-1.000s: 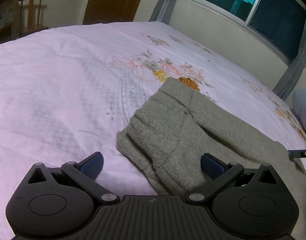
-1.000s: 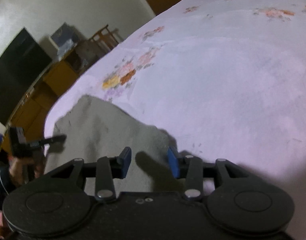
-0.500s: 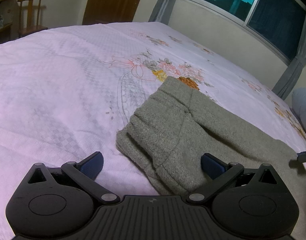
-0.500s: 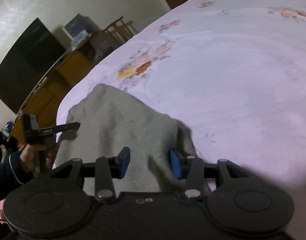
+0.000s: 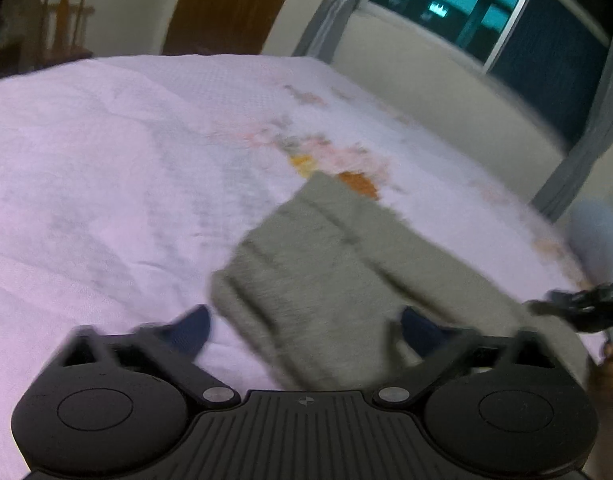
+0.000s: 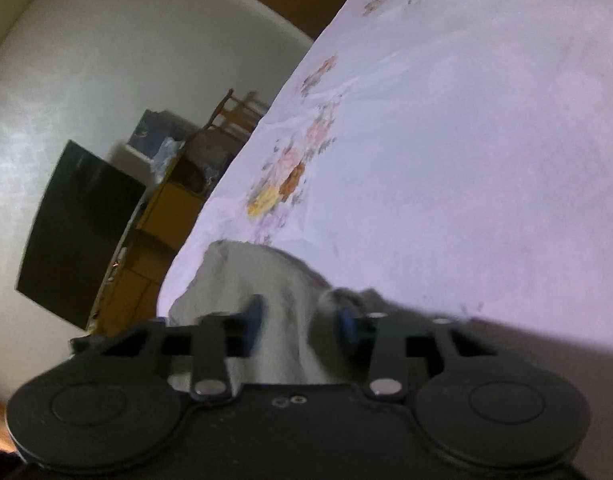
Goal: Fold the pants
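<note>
Grey knit pants [image 5: 338,276] lie folded on the pink floral bedspread [image 5: 106,184]. My left gripper [image 5: 302,324] is open and empty, its blue pads straddling the near corner of the pants just above the cloth. My right gripper [image 6: 300,322] is open, with grey pants fabric [image 6: 262,280] bunched between its blue pads; the jaws stand apart. In the left wrist view the right gripper [image 5: 578,308] shows at the far right edge of the pants, held by a hand. Both views are blurred by motion.
A brown door [image 5: 230,4], a wooden chair [image 5: 66,20] and a dark window [image 5: 506,20] with grey curtains stand beyond the bed. A black TV [image 6: 78,232] and a yellow wooden cabinet [image 6: 162,224] stand left of the bed. A pale pillow [image 5: 598,236] lies at the right.
The right gripper has tilted and dropped closer to the pants, with fabric now rising between its pads. The left gripper has shifted slightly; the view is now blurred.
</note>
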A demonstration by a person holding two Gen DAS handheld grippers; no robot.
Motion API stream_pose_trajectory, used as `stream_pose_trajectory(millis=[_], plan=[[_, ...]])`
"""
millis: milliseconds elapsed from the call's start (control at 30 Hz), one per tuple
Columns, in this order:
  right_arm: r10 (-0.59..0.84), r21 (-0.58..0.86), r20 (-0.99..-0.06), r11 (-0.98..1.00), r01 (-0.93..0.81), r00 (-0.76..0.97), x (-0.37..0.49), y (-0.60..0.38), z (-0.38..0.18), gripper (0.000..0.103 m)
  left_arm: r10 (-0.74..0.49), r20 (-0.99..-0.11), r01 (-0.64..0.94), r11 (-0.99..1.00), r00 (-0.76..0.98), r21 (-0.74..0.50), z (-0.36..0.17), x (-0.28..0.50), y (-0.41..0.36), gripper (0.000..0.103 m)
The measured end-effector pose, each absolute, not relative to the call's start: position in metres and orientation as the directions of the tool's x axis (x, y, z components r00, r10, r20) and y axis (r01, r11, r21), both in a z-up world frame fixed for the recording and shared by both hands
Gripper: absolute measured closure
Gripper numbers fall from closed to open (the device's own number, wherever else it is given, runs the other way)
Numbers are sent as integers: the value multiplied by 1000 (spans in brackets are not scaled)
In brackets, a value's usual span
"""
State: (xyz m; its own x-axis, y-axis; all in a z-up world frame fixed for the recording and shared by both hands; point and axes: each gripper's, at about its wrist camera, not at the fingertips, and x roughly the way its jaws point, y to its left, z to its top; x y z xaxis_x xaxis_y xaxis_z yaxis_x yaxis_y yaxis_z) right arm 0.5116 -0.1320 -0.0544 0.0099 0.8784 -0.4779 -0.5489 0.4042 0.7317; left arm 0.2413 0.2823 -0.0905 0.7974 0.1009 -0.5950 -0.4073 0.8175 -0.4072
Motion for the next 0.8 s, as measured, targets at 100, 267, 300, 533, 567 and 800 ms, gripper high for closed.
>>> stream_pose_trajectory(millis=[100,267,300,533,567,800], plan=[[858,656,-490,479,-584,153,508,-138,-36,103,114,-626,-425,824,771,-375,-93,250,283,26],[830,622,-533,514,-591,162,506,-139,-34,103,136,-673,-427,857,727,-287,-94,258,276,30],[835,619,-525,506,-600,162,503,-139,-33,103,138,-675,-430,856,724,-286,-94,258,276,30],[689,448,-652,686,-573,317,505,-130,-44,103,138,-662,-432,850,736,-302,-95,252,276,31],[667,431,-655,716,-549,356,506,-133,-44,103,130,-663,-430,847,737,-312,-95,252,278,31],[806,644,-467,592,-485,364,469,-163,-13,103,180,-620,-437,851,764,-291,-70,231,275,31]])
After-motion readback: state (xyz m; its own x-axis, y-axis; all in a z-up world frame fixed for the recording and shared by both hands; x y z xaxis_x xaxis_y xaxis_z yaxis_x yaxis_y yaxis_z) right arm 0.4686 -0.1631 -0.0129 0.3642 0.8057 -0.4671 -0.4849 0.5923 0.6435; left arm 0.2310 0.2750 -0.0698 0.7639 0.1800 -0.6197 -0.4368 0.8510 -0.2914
